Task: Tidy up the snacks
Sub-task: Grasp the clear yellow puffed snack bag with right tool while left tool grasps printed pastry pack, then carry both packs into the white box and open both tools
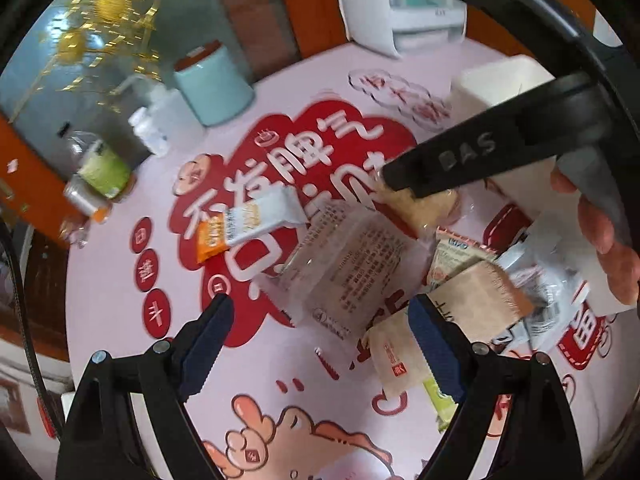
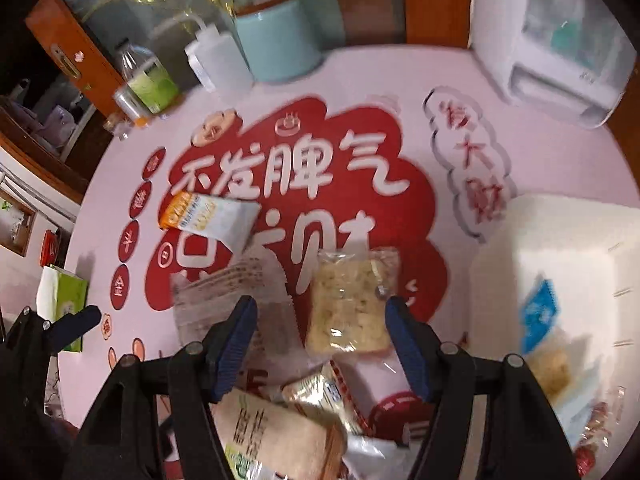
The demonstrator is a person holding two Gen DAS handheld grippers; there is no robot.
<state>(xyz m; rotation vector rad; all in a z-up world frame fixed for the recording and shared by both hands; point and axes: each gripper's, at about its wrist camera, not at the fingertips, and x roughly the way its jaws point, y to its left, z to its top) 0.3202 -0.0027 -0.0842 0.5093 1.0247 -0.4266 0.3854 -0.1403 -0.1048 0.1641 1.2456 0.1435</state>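
Note:
Several snack packets lie piled on a round pink and red printed table (image 1: pixel 120 280). My left gripper (image 1: pixel 319 308) is open, pointing down over a clear packet with printed text (image 1: pixel 352 276), not touching it. My right gripper (image 2: pixel 320 306) is open too, hovering over a clear-wrapped yellow crispy snack (image 2: pixel 352 304) that lies flat on the table (image 2: pixel 400 92); its pads do not press it. In the left wrist view a right gripper finger (image 1: pixel 440 168) reaches in over that yellow snack (image 1: pixel 408 204). An orange and white bar (image 1: pixel 256 224) (image 2: pixel 212 220) lies apart. A brown paper packet (image 1: pixel 472 300) (image 2: pixel 272 432) lies near me.
A white box (image 2: pixel 560 248) at the right holds a blue packet (image 2: pixel 540 312) and other snacks. A mint canister (image 2: pixel 276 44), a white pump bottle (image 2: pixel 216 60), a green-labelled bottle (image 2: pixel 148 76) and a white appliance (image 2: pixel 560 68) stand along the far edge. A green tissue pack (image 2: pixel 64 300) sits left.

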